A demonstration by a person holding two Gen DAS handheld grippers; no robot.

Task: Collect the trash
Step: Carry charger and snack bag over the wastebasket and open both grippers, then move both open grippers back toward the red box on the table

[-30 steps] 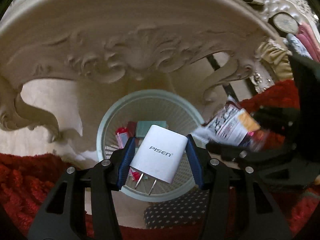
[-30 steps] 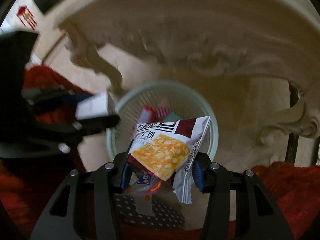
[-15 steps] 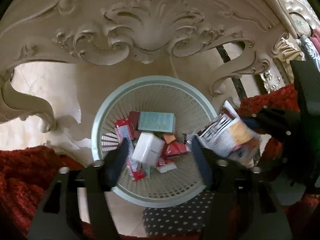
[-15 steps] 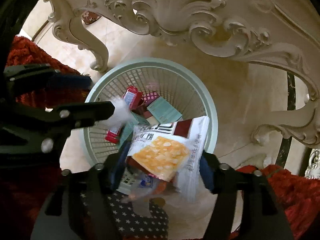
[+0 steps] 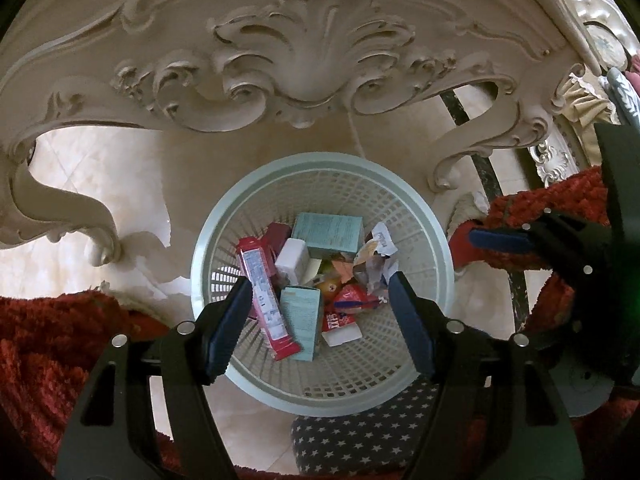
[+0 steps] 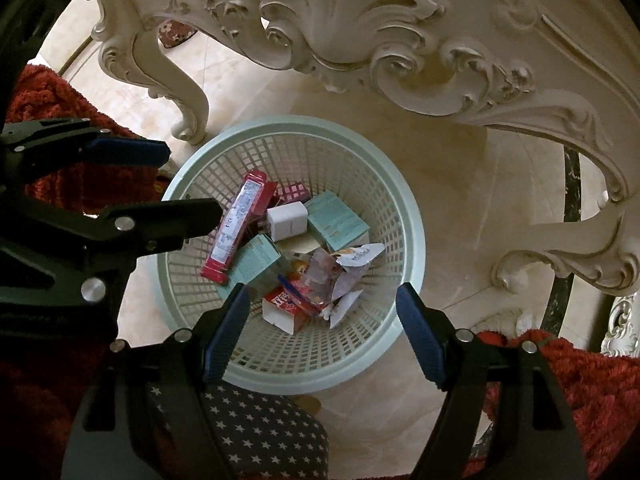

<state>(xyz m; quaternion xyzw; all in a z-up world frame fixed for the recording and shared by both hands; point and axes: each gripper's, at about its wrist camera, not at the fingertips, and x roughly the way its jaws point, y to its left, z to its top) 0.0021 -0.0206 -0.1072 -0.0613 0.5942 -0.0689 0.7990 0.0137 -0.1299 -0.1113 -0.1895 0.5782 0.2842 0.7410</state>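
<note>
Two hand-held tools hang above a pale green plastic basket (image 5: 432, 240) that stands on a cream tiled floor beside a carved, cream-coloured bench (image 5: 312, 60). The left tool (image 5: 318, 320) has its blue-padded fingers spread wide with nothing between them, and the right tool (image 6: 320, 330) is the same — parted and empty. The trash lies at the bottom of the basket: a white charger (image 6: 287, 222), a long red packet (image 6: 236, 226) leaning on the wall, two teal boxes (image 6: 336, 218), a crumpled snack bag (image 6: 344, 276) and a red and white carton (image 6: 286, 312). Red carpet (image 5: 48, 344) lies on both sides, and a dark star-patterned cloth (image 6: 260, 432) sits just below the basket rim. The drop looks done, since everything rests inside the rim. To finish the step cleanly, it seems best to lift both tools straight up, fingers kept apart, so neither pad catches the rim or tips the light basket — and to draw them apart from each other, as they hang close side by side. No loose trash shows in either view, so the next piece needs finding.
</note>
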